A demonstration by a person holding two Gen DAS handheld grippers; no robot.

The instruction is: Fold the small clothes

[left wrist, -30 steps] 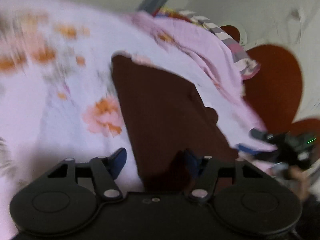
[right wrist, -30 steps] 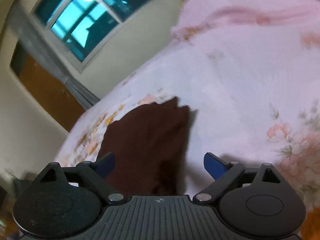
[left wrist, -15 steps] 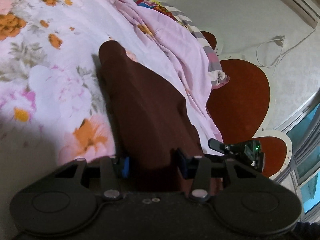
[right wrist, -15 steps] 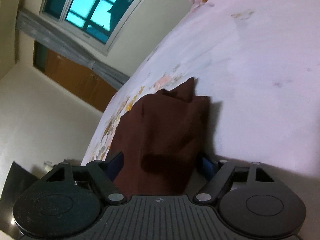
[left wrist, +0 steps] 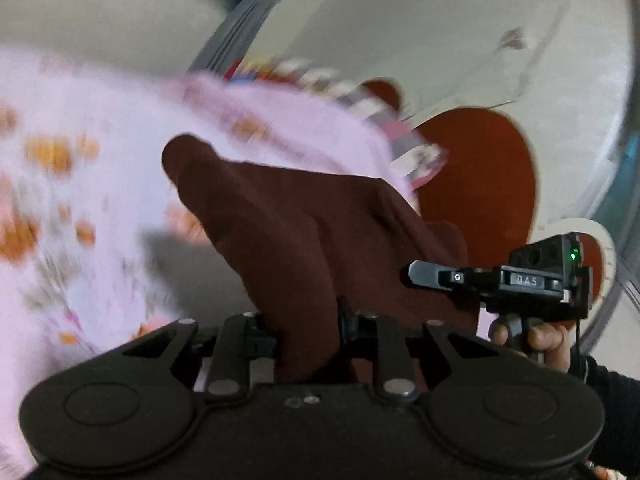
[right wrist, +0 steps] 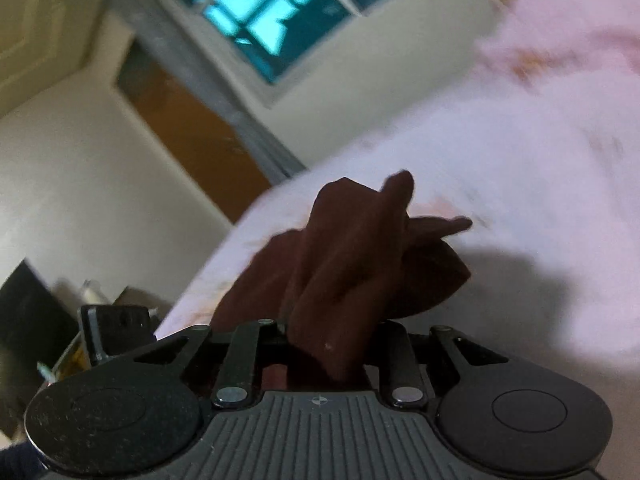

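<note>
A dark brown small garment [left wrist: 312, 232] lies partly lifted over the pink floral bedsheet [left wrist: 80, 184]. My left gripper [left wrist: 306, 328] is shut on its near edge, and the cloth bunches between the jaws. My right gripper [right wrist: 328, 336] is shut on another edge of the same brown garment [right wrist: 352, 256], which hangs creased and folded above the sheet [right wrist: 540, 168]. The right gripper also shows in the left wrist view [left wrist: 416, 274], at the garment's right side, held by a hand.
A crumpled pink cover with a striped cloth [left wrist: 360, 104] lies at the bed's far side. A red-brown headboard [left wrist: 480, 168] and a white wall stand beyond. A window [right wrist: 272, 12], an orange door [right wrist: 192, 136] and a dark object [right wrist: 24, 308] stand past the bed's edge.
Both grippers closed on the brown garment's edges and lifted them off the sheet. The cloth now bunches and hangs creased. Both views have swung and are blurred.
</note>
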